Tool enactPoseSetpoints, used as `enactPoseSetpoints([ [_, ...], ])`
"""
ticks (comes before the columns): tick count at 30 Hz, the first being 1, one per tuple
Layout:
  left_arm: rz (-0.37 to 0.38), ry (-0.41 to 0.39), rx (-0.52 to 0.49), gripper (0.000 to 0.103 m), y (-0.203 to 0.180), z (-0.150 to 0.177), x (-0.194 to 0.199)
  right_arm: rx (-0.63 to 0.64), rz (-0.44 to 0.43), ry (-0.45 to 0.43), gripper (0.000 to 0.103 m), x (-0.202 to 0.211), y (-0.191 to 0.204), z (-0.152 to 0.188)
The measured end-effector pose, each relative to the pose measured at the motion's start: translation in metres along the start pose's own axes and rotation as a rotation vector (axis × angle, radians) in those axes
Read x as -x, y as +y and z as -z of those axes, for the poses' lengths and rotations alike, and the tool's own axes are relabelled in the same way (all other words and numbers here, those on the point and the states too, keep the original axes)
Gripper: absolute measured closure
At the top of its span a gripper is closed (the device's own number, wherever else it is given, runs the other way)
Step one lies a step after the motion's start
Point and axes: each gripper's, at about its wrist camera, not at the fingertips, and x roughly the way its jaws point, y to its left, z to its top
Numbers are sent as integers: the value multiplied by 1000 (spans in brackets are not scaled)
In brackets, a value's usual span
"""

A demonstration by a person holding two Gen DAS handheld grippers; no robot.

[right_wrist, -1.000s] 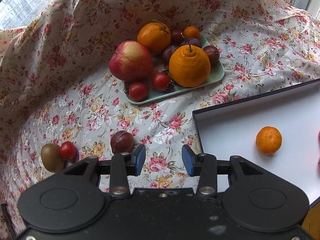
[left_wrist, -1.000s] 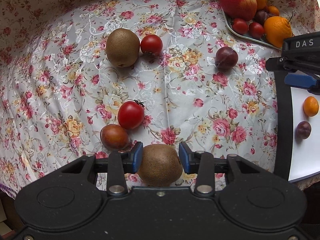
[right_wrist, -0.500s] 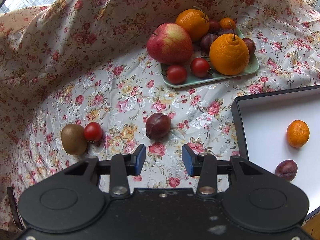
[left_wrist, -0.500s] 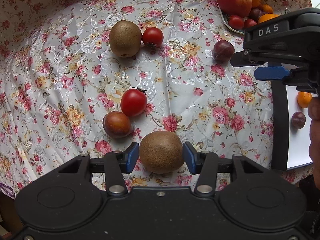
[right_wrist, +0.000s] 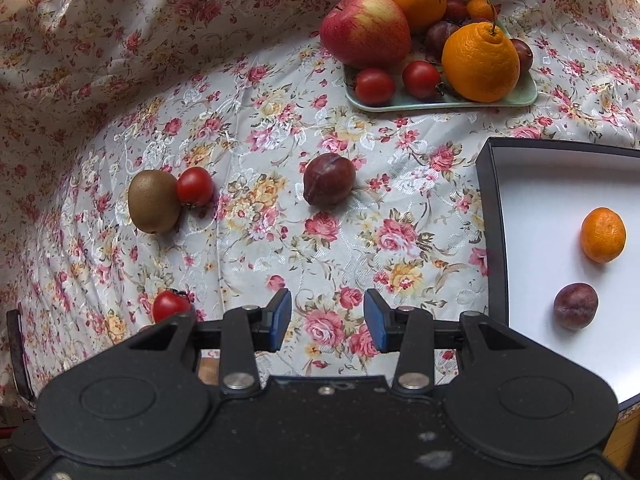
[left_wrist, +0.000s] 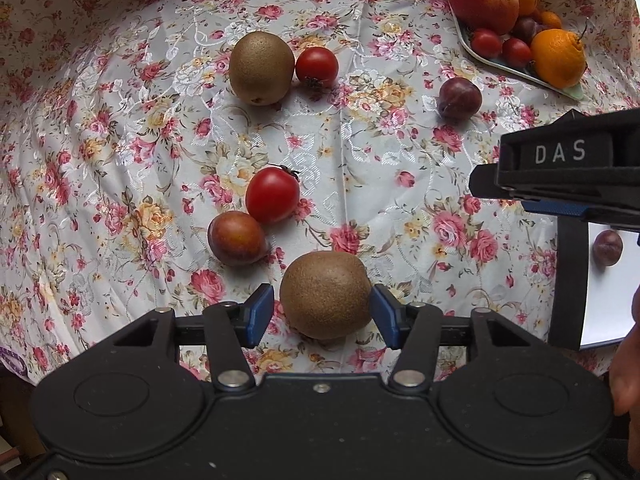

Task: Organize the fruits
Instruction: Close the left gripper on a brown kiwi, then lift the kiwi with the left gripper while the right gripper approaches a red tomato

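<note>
A brown kiwi rests on the floral cloth between the blue pads of my left gripper. Its jaws are opening, and a gap shows beside the left pad. Just beyond lie a reddish plum and a tomato. Farther off, a second kiwi touches another tomato. My right gripper hangs open over bare cloth with nothing between its pads. A dark plum lies ahead of it.
A green plate at the back holds an apple, oranges, tomatoes and plums. A black-rimmed white tray on the right holds a mandarin and a plum. The cloth rises in folds at the back and left.
My left jaws have spread away from the kiwi, which stays on the cloth. The right gripper has shifted left from the tray's side to over the cloth.
</note>
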Motion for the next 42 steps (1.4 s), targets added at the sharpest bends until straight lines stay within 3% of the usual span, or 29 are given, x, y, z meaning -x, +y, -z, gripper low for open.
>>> enactPoseSetpoints([
  [9, -53, 32, 33, 39, -4, 2, -22, 3, -6, -34, 60, 22, -6, 3],
  [19, -75, 43, 80, 42, -6, -4, -37, -29, -3, 2, 60, 14, -19, 5],
  [30, -74, 38, 96, 42, 3, -8, -38, -165, 15, 8, 60, 17, -43, 27],
  [42, -97, 15, 72, 42, -20, -21, -20, -146, 26, -49, 60, 16, -39, 5],
])
